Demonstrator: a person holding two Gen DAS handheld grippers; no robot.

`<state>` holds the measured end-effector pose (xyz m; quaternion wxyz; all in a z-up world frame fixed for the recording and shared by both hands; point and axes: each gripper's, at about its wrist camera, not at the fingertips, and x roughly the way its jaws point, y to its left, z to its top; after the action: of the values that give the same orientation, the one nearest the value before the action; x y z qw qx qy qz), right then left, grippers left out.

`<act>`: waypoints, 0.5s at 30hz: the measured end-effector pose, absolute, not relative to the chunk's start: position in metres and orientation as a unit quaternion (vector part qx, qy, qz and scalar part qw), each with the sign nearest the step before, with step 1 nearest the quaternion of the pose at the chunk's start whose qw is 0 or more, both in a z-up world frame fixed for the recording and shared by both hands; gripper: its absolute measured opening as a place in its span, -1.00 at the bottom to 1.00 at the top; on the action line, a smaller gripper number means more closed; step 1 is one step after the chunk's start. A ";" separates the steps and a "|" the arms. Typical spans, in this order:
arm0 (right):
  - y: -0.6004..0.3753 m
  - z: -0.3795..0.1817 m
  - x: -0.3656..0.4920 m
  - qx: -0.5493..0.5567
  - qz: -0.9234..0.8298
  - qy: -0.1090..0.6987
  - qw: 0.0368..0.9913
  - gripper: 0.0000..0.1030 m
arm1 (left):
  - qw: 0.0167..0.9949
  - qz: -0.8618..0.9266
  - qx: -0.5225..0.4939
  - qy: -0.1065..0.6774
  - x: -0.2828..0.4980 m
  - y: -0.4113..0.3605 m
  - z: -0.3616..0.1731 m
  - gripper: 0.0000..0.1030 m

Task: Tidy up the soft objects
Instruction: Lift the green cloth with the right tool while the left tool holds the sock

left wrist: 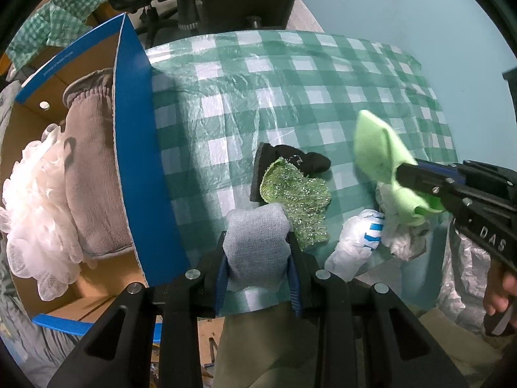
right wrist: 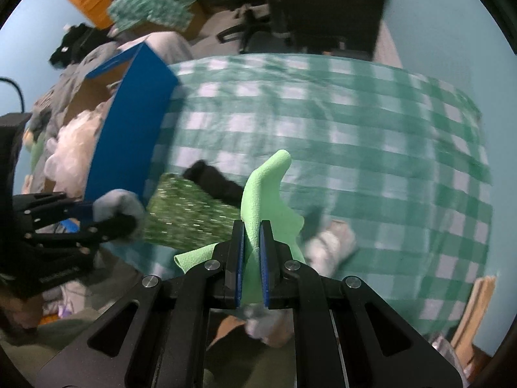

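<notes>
1. We think the job is partly done. The blue-sided cardboard box (left wrist: pixel 135 148) at nine o'clock already holds a big grey knitted cloth (left wrist: pixel 92 174) and a fluffy white mesh puff (left wrist: pixel 35 213).

2. Our left gripper (left wrist: pixel 257 252) points down at the table. Its two fingers are squeezed onto a small pale grey knitted cloth (left wrist: pixel 255 242), just beside the box wall. We guess this one goes in next.

3. Our right gripper (right wrist: pixel 252 245) has its fingers pressed together on a thin light green soft cloth (right wrist: pixel 261 190). The cloth is up off the table, at about three o'clock in the left view.

4. More soft things wait on the green and white checked tablecloth (left wrist: pixel 290 74). Near the middle are a shiny green sparkly scrub pad (left wrist: pixel 297 194) and a black glove-like cloth (left wrist: pixel 287 161), which lies partly under the pad. At four o'clock are a white crumpled piece with blue stripes (left wrist: pixel 358 242) and a crinkly white wad (left wrist: pixel 400 236).

5. The left view looks right down into the box, so we can see what is inside. It also shows a hand (left wrist: pixel 499 294) on the right gripper's handle.

6. The right view is blurry. It shows the green cloth sticking up between the blue pads, and the left gripper from the side at nine o'clock. We see only a little of the inside of the box there.
</notes>
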<state>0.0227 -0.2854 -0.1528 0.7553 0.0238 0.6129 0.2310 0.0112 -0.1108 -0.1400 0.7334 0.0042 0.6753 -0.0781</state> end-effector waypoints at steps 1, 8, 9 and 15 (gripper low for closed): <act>-0.279 -0.155 0.023 0.022 0.238 0.614 0.752 -0.84 | 0.733 -0.077 0.004 0.676 0.011 -0.110 -0.142 -0.41; -0.235 -0.187 0.025 0.014 0.271 0.635 0.723 -0.84 | 0.734 -0.078 0.001 0.675 0.011 -0.106 -0.148 -0.41; -0.227 -0.196 0.025 0.008 0.273 0.641 0.717 -0.84 | 0.734 -0.078 0.002 0.675 0.011 -0.106 -0.149 -0.41; -0.203 -0.232 0.021 -0.015 0.274 0.668 0.692 -0.84 | 0.734 -0.079 0.001 0.675 0.012 -0.102 -0.149 -0.42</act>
<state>0.0210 -0.2034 -0.2320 0.6919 -0.0153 0.6679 0.2738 0.0115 -0.1022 -0.1492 0.7337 0.0008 0.6749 -0.0793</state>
